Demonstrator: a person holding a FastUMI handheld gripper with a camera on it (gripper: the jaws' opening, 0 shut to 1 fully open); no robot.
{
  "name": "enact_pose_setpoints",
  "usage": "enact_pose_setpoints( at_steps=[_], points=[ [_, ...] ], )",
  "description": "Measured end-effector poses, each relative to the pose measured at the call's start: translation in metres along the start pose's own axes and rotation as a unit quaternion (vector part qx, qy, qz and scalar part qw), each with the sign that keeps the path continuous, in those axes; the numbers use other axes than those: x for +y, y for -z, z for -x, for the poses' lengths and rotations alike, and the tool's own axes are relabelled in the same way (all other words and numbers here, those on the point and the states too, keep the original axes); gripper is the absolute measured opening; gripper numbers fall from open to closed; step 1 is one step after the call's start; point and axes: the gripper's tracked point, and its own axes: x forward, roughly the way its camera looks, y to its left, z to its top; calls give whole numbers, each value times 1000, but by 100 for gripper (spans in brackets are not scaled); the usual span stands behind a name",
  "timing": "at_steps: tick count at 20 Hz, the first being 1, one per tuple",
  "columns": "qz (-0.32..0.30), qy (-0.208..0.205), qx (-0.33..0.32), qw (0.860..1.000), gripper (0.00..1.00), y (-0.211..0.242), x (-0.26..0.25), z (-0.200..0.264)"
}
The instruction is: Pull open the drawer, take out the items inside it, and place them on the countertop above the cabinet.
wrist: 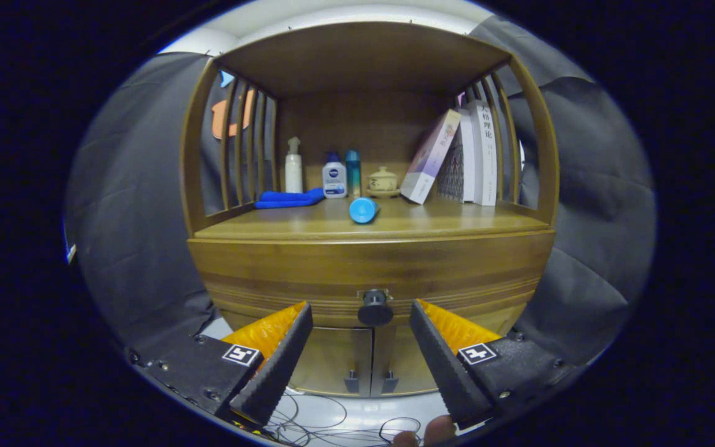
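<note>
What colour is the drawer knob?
Black, seen in the gripper view: the knob sits ahead of the open gripper, between its fingers, untouched.

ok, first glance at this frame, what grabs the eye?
The two open fingers of the gripper, wide apart, frame the drawer's black knob, which sits just ahead of them, not touched. Above, on the countertop, a blue bottle lies on its side near the front edge, with books leaning behind it.

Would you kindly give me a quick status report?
Claw open, holding nothing. Drawer shut, knob just ahead between the fingers. Nothing blocking the knob.
</note>
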Motion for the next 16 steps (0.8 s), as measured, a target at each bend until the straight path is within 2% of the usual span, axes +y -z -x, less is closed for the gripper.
enact_pose_setpoints(
  at_steps=[7, 12, 16],
  points=[
    [0, -42, -46, 998, 100, -23, 18, 110],
    [-11, -54, -84, 995, 100, -38, 16, 183],
    [-4, -49, -110, 993, 100, -39, 6, 220]
  ],
)
